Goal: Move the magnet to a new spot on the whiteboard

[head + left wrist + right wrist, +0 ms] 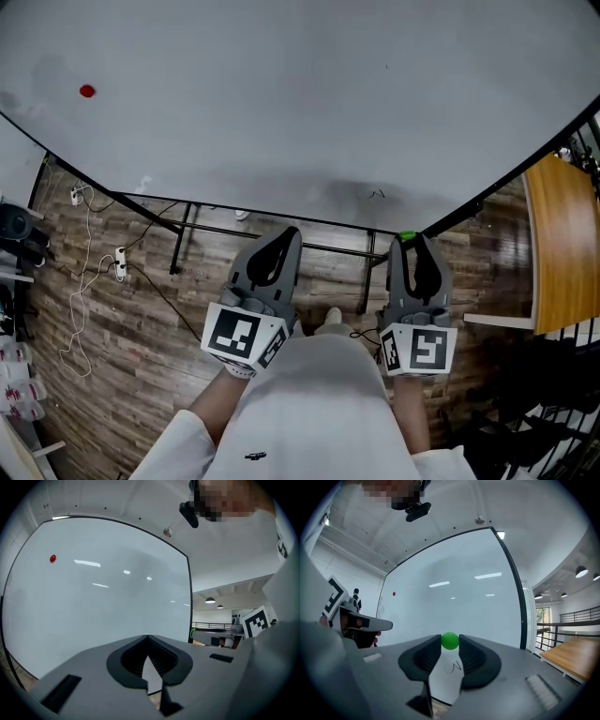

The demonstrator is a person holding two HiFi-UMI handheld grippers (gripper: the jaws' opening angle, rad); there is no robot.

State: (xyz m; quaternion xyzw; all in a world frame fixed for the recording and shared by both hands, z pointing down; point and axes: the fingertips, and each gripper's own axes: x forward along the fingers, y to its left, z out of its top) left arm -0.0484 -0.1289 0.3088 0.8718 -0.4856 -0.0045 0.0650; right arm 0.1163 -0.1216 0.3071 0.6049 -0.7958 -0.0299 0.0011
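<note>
At the far left of the large white whiteboard [309, 112] I see a small round red magnet [87, 91]. My left gripper [292, 232] has its jaws together, nothing between them. My right gripper [409, 243] is clamped on a small round green magnet [450, 641].

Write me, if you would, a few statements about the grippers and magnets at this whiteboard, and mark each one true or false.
1. The right gripper is shut on a green magnet. True.
2. The left gripper holds a red magnet. False: its jaws are together with nothing between them, and the red magnet sits on the whiteboard.
3. The red magnet is near the whiteboard's left side. True.
4. The green magnet is stuck on the whiteboard. False: it is pinched between the right gripper's jaw tips.
</note>
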